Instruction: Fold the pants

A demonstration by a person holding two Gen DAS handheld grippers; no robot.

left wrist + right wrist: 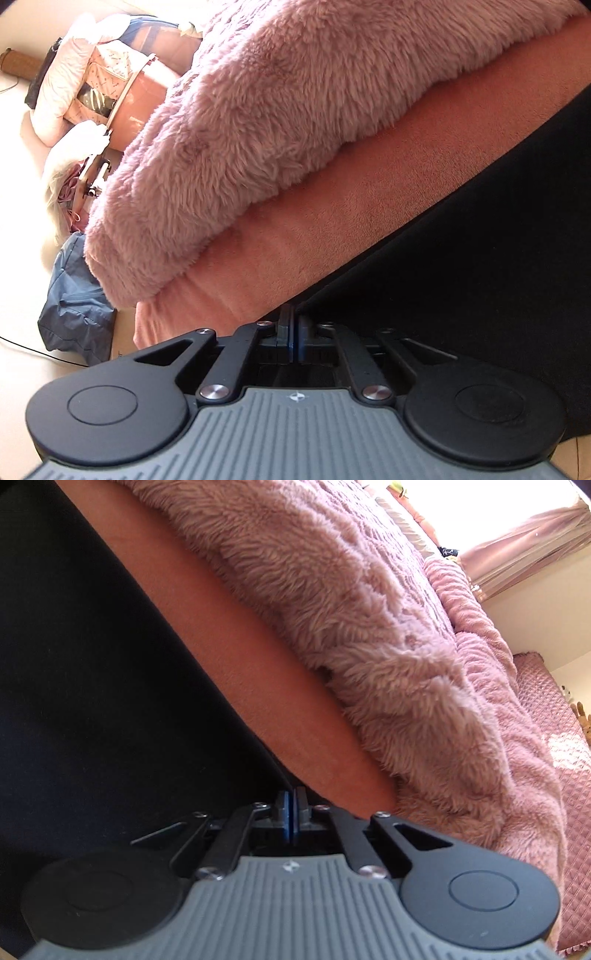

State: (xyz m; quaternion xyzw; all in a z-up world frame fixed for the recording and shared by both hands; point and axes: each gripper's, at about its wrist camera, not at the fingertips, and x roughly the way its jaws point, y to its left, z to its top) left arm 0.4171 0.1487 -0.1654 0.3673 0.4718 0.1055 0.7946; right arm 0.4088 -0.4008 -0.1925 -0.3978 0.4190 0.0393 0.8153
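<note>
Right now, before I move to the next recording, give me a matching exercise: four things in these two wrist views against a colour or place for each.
Things:
1. pants
2. fluffy blanket
3. crumpled bag
4. curtain

Colours or places:
A. blue, on the floor beside the bed, left wrist view
B. black, lying on the plain pink sheet
C. pink, hanging by the bright window, right wrist view
D. shaggy pink, lying on the sheet beyond the pants

Pairs: 1-B, 2-D, 3-A, 4-C

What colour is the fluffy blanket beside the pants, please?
Dusty pink fluffy blanket; clearest in the right wrist view.
</note>
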